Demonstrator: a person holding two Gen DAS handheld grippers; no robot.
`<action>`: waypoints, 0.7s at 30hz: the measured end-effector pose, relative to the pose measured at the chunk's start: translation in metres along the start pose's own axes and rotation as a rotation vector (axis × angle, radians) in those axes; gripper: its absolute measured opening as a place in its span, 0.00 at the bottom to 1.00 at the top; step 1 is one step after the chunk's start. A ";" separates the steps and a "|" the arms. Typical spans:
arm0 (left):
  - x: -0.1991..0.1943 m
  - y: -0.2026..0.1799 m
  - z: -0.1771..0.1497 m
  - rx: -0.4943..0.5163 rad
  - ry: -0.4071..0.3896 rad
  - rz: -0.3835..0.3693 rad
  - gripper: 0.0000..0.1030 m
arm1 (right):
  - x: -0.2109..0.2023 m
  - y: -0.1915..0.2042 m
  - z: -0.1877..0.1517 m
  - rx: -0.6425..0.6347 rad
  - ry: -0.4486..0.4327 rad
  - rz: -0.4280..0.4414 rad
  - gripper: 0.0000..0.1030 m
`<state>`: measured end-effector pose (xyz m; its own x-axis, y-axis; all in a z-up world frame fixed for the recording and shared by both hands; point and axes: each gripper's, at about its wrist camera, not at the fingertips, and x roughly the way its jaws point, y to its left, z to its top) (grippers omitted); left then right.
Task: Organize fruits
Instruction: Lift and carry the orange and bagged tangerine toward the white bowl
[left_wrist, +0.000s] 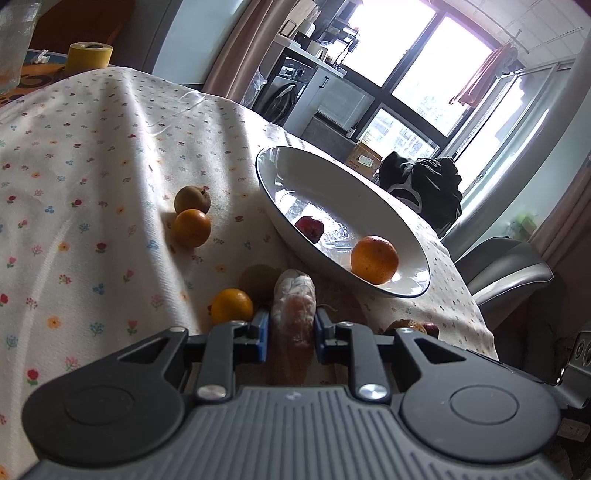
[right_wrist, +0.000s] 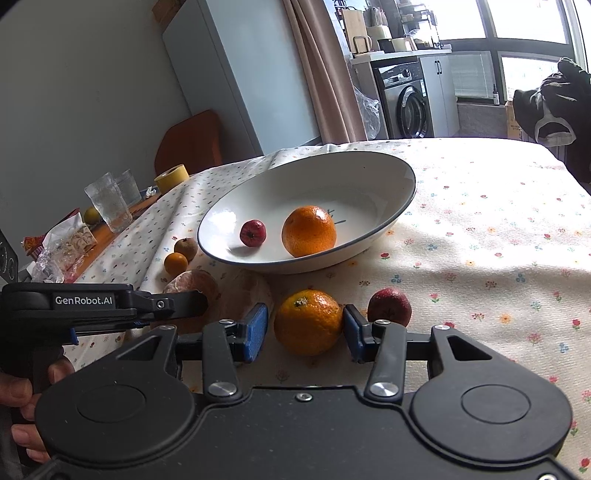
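A white bowl (left_wrist: 325, 177) (right_wrist: 295, 184) on the flowered cloth holds an orange (left_wrist: 374, 259) (right_wrist: 308, 231) and a small red fruit (left_wrist: 310, 229) (right_wrist: 253, 232). My left gripper (left_wrist: 291, 328) (right_wrist: 201, 295) is shut on a plastic-wrapped fruit (left_wrist: 294, 306) (right_wrist: 192, 282), just in front of the bowl's near rim. My right gripper (right_wrist: 303, 328) is open around a loose orange (right_wrist: 308, 321) on the cloth; the right pad touches it and the left pad stands slightly off. A red fruit (right_wrist: 389, 306) lies just right of that gripper.
On the cloth left of the bowl lie a brown fruit (left_wrist: 192, 199), a small orange (left_wrist: 192, 228), another orange (left_wrist: 232, 306) and a second brown fruit (left_wrist: 258, 280). Glasses (right_wrist: 109, 206), a yellow tape roll (right_wrist: 171, 177) and wrappers (right_wrist: 62, 243) sit far left. A black garment (right_wrist: 554, 110) hangs beyond the table's far edge.
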<state>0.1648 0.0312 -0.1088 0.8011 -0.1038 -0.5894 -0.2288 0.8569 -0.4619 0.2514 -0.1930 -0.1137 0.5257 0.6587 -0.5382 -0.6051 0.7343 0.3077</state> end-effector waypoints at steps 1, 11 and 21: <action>0.000 -0.001 0.000 0.002 0.000 0.007 0.21 | 0.000 0.000 0.000 0.003 0.000 0.002 0.37; -0.015 -0.007 0.001 0.010 -0.021 0.000 0.20 | -0.013 0.003 0.003 0.006 -0.022 0.019 0.36; -0.041 -0.008 0.008 0.010 -0.082 -0.013 0.20 | -0.026 0.020 0.014 -0.031 -0.052 0.036 0.36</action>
<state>0.1383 0.0325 -0.0752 0.8467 -0.0740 -0.5269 -0.2126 0.8607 -0.4626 0.2341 -0.1937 -0.0822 0.5331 0.6928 -0.4857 -0.6421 0.7051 0.3009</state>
